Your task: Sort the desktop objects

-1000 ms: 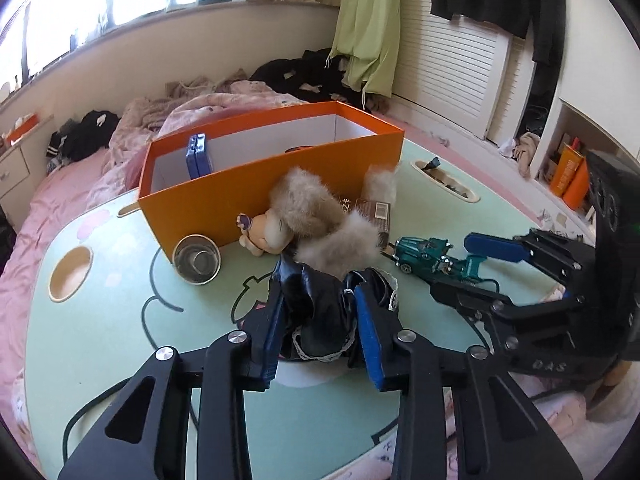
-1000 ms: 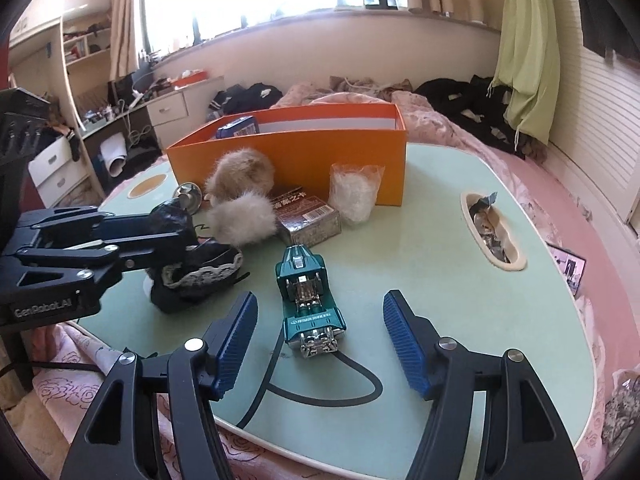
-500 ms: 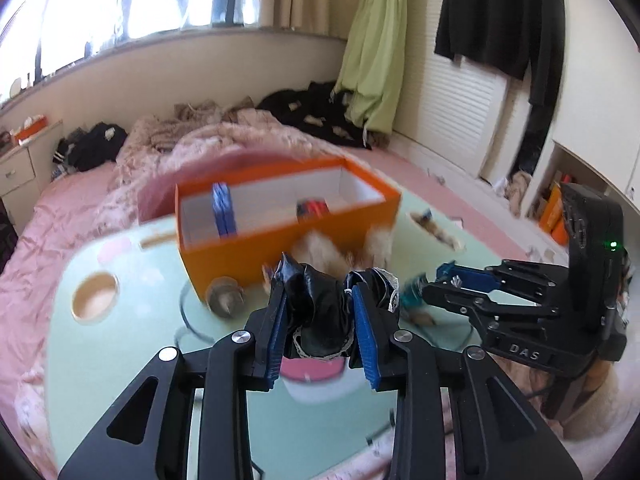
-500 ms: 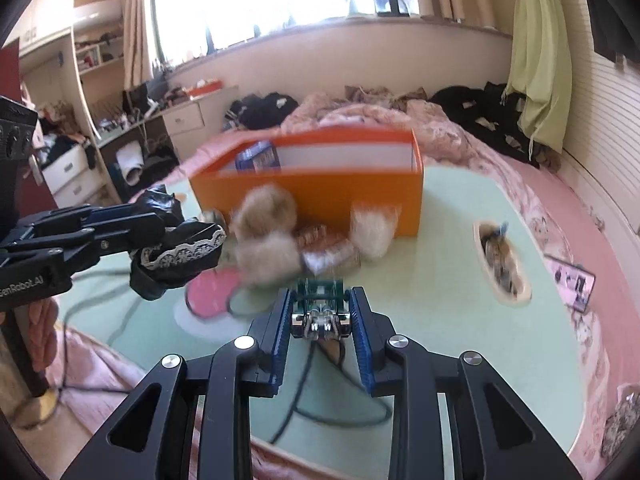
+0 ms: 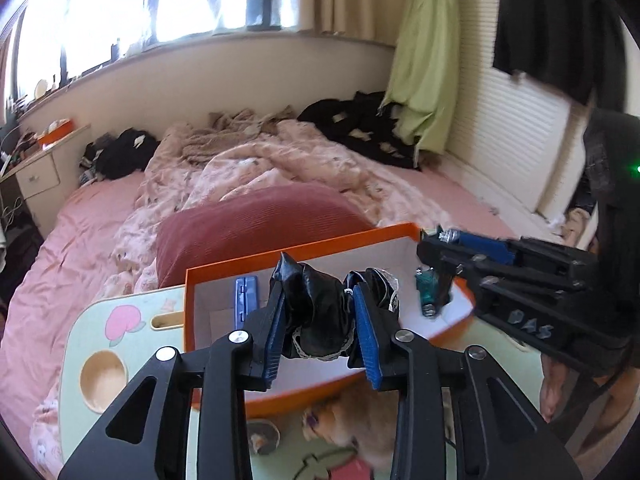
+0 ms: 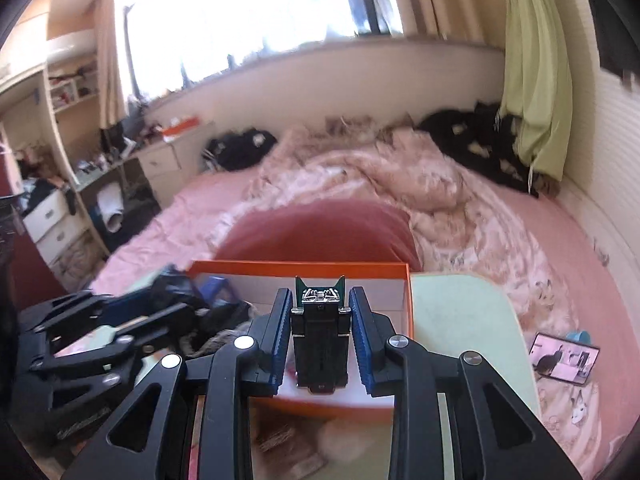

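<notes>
1. The left gripper (image 5: 318, 322) is seen over the orange box (image 5: 300, 254). A black glossy bundle w/ lace trim (image 5: 316, 304) sits between its blue pads (image 5: 366, 340). The jaws are opening at this moment; the bundle is still touched by both pads & is kept off the box floor.
2. The right gripper (image 6: 320, 334) is clamped narrowly on a teal toy car (image 6: 320, 320), held nose-up, w/ its chrome grille toward the far box wall. Both pads are pressed against the car's sides.
3. In the left wrist view the right gripper (image 5: 434, 280) is seen at the right end of the box, w/ the toy car (image 5: 426, 288) hanging over the white interior.
4. In the right wrist view the left gripper (image 6: 160, 300) is seen at the left end of the box (image 6: 304, 268), approx. level w/ the rim; the bundle there is blurred.
5. A blue case (image 5: 243, 300) is stood on edge inside the box, near the left wall.
6. The box is placed on a pale green table (image 5: 116, 344) w/ a round wooden cup recess (image 5: 103, 376) & a pink peach print.
7. Below the near box wall a furry tan toy (image 5: 352, 420) & a small metal cup (image 5: 262, 436) are partly seen on the table, blurred.
8. Behind the table a dark red cushion (image 5: 256, 220) is laid on a pink bed w/ rumpled bedding.
9. A phone (image 6: 564, 358) is laid on the bed, right of the table.
</notes>
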Demonstrator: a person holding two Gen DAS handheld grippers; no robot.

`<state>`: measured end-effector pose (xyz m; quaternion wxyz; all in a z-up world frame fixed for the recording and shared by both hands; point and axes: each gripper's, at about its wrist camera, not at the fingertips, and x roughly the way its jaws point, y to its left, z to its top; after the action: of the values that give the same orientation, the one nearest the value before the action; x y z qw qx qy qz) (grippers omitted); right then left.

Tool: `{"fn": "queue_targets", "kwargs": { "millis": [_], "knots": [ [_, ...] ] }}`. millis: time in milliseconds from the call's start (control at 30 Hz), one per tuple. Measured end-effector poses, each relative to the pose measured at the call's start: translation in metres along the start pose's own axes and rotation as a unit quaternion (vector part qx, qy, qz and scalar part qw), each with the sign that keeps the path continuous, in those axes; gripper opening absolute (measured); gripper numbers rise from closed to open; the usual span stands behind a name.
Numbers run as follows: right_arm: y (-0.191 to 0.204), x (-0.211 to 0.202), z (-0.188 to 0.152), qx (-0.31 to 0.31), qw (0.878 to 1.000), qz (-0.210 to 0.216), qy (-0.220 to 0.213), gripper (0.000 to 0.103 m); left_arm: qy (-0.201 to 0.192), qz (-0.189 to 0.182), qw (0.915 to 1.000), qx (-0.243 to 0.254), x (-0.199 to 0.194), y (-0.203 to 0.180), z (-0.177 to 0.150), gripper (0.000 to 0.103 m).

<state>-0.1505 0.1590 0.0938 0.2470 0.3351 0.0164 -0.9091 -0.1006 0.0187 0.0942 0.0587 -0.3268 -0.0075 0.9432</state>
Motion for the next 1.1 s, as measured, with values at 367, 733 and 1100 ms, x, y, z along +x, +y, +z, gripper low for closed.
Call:
{"fn": "queue_targets", "kwargs": {
  "millis": [367,733,1100],
  "knots": [
    [-0.003,-0.037,-0.036,0.013,1.0,0.009,-0.012,0.074,-0.023,-0.011,0.9997,0.004,-0.032,-0.003,-0.023,0.08],
    [0.024,-0.057,-0.14,-0.034,0.998,-0.029,0.05,0.08,0.018,0.048,0.9987,-0.003,-0.069,0.01,-0.121,0.08],
    [0.027,-0.043,-0.167,-0.059,0.995,-0.048,0.057,0.103,0.1,0.04,0.9939,-0.022,-0.035,0.017,-0.141,0.087]
  ]
}}
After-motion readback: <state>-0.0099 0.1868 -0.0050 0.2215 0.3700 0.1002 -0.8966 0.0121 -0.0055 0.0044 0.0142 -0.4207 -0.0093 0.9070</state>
